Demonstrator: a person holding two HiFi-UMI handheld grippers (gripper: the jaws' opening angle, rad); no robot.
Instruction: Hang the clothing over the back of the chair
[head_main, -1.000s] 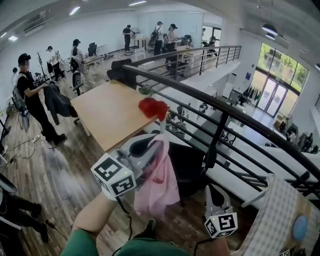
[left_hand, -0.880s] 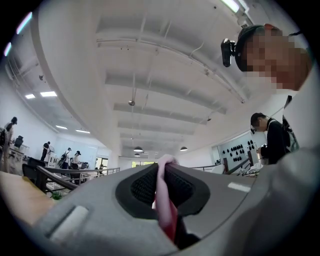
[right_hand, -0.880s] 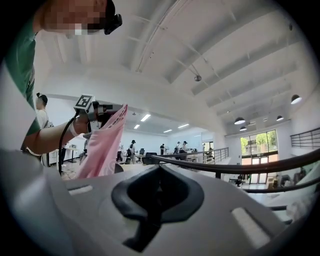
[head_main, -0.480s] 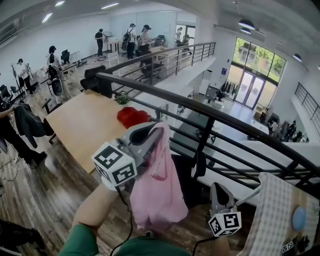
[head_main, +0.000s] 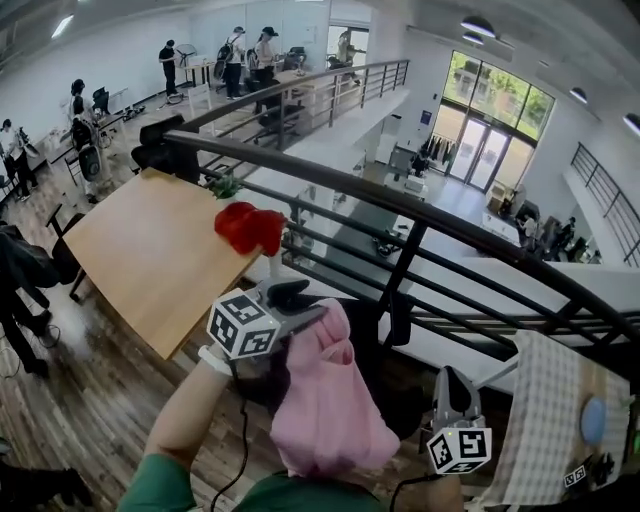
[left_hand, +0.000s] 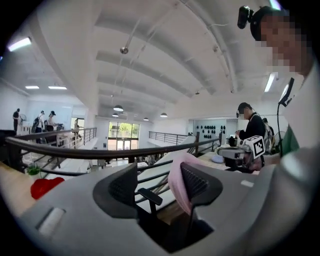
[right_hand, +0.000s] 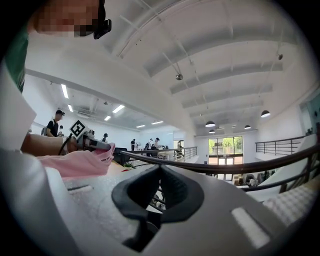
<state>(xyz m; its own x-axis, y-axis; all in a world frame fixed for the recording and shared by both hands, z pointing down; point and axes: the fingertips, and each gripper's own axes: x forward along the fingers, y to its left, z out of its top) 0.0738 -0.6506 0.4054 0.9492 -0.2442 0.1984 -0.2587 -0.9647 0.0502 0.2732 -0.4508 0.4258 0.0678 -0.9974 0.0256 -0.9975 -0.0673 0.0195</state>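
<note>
A pink garment (head_main: 328, 412) lies bunched over the top of a black chair (head_main: 378, 322), which it mostly hides. My left gripper (head_main: 306, 306) is at the garment's upper edge. In the left gripper view its jaws (left_hand: 159, 176) stand wide and are opening, with a fold of the pink cloth (left_hand: 177, 184) lying against the right-hand pad, unpinched. My right gripper (head_main: 455, 392) hangs to the right of the chair. Its jaws (right_hand: 160, 173) are shut with nothing between them, and the garment (right_hand: 75, 163) shows to its left.
A black metal railing (head_main: 420, 228) runs across just beyond the chair, with a drop to a lower floor behind it. A wooden table (head_main: 150, 262) with a red object (head_main: 250, 228) stands at the left. A checked cloth (head_main: 548, 425) is at the lower right. Several people stand far back.
My left gripper has come down and to the right with the pink garment, and its jaws have gone from shut on the cloth to wide apart. The right gripper has shifted slightly.
</note>
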